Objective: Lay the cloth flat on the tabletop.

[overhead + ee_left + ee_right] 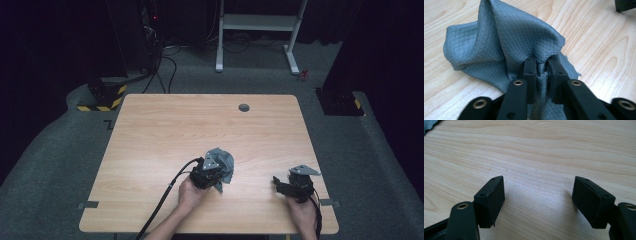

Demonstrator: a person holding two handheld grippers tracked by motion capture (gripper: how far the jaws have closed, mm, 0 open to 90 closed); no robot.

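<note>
A grey quilted cloth (224,162) lies bunched on the wooden table (165,130), near the front middle. My left gripper (217,176) is shut on a fold of it; in the left gripper view the cloth (506,40) rises in a crumpled peak from between the two jaws of the gripper (541,66). My right gripper (276,181) rests low over the table at the front right, apart from the cloth. Its jaws stand wide open in the right gripper view (537,195), with bare wood between them. A corner of the cloth (429,124) shows at the top left there.
A small grey round grommet (244,107) sits in the table near its far edge. Beyond the table stand a white desk frame (257,30), cables and a yellow-black striped base (102,97) on grey carpet. The table's front edge is close below both hands.
</note>
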